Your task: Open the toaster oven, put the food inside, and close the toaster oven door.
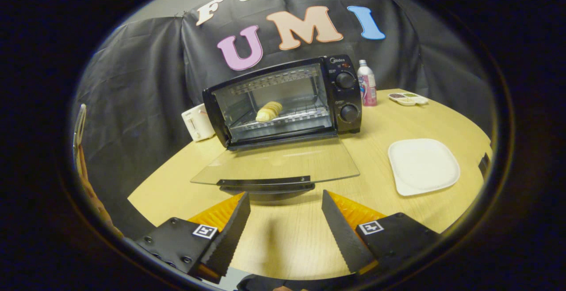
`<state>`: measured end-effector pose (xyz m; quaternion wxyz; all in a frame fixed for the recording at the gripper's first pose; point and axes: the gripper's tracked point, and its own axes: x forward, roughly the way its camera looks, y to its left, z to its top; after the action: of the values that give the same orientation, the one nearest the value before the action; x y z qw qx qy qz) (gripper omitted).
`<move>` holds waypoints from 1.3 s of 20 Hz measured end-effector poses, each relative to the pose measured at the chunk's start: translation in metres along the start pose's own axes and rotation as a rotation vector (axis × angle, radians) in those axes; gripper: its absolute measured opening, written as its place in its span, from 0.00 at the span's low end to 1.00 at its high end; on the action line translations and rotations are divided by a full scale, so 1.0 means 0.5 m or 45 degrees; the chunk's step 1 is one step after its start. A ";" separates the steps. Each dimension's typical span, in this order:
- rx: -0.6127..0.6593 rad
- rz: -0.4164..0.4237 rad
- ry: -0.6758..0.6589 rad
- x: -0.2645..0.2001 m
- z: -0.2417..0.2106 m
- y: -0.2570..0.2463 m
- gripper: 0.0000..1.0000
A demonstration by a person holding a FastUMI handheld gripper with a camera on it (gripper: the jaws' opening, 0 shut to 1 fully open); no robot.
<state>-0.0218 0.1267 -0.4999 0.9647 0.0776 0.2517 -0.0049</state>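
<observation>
We've got the oven [283, 101] sitting mid-frame on the table [287, 233], its door [276, 165] dropped flat open toward us, and the bread [269, 111] is on the rack inside. Our gripper [285, 193] is spread wide with nothing in it, fingertips just short of the door handle [265, 181]. White plate [422, 166] off to the right, bottle [367, 83] beside the oven's knobs.
</observation>
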 end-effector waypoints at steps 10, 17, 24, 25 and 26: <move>-0.044 -0.036 0.073 0.051 -0.031 0.020 1.00; 0.012 -0.005 0.059 0.053 -0.015 0.040 1.00; 0.082 0.047 -0.112 0.041 0.102 0.060 1.00; 0.086 0.058 -0.116 0.042 0.109 0.066 1.00; 0.090 0.070 -0.118 0.044 0.119 0.071 1.00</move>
<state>0.0282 0.1533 -0.4540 0.9718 0.1180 0.2041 0.0092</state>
